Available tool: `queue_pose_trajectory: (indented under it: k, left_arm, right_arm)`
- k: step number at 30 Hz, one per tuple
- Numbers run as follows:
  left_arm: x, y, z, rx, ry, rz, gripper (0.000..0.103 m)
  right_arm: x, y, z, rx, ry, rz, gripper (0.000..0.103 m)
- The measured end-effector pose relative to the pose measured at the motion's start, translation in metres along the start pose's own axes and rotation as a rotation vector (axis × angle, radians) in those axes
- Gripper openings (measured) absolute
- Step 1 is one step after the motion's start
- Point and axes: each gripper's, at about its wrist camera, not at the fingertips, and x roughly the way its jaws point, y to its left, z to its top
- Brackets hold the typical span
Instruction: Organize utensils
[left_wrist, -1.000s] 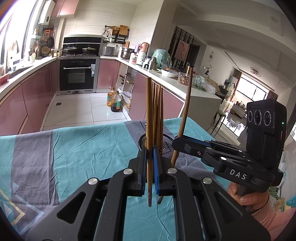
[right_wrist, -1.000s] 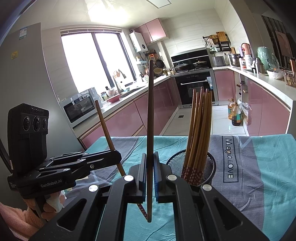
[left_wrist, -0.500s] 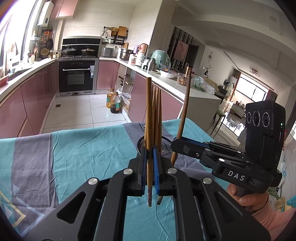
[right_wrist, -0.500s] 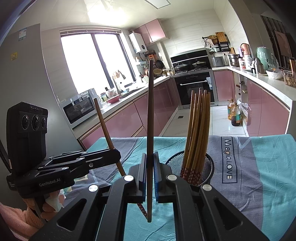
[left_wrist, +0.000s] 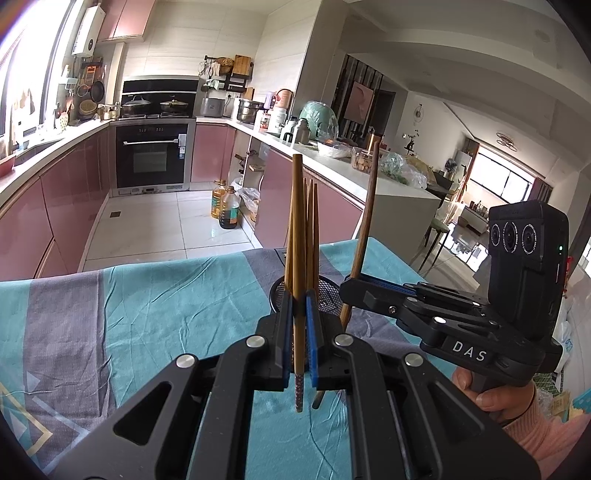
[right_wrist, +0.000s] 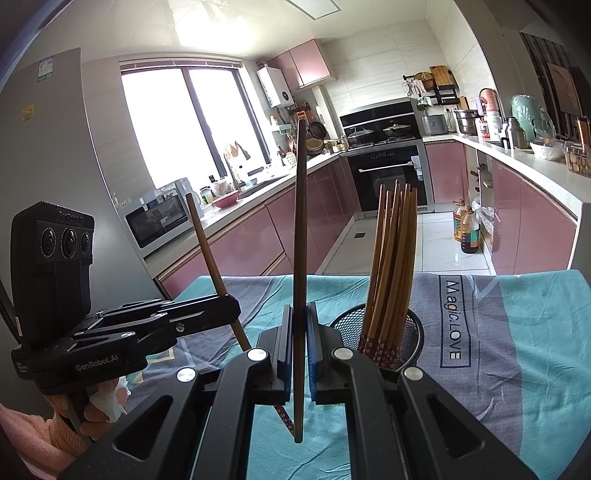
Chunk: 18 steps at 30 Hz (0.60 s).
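Left wrist view: left gripper (left_wrist: 299, 325) fingers clamp one upright chopstick (left_wrist: 297, 236); right gripper (right_wrist: 299, 332) likewise clamps another chopstick (right_wrist: 300, 229), beside the mesh holder (right_wrist: 413, 332) on the desk (right_wrist: 535, 332).

In your left wrist view, the mesh holder (left_wrist: 328, 295) sits mostly hidden behind the closed fingers (left_wrist: 312, 332), only its rim showing either side. The chopstick bundle's (right_wrist: 391, 266) lower ends vanish behind your right gripper's frame. Your hand (left_wrist: 491, 395) is cut off at the picture's edge.
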Motion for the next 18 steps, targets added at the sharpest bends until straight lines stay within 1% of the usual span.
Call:
queue_pose_trajectory:
  k: [18]
  left_arm:
    - [-0.0031, -0.0042, 0.0069, 0.012, -0.013, -0.002, 0.007]
  right_arm:
    - [-0.0005, 0.0017, 0.0028, -0.003, -0.009, -0.003, 0.006]
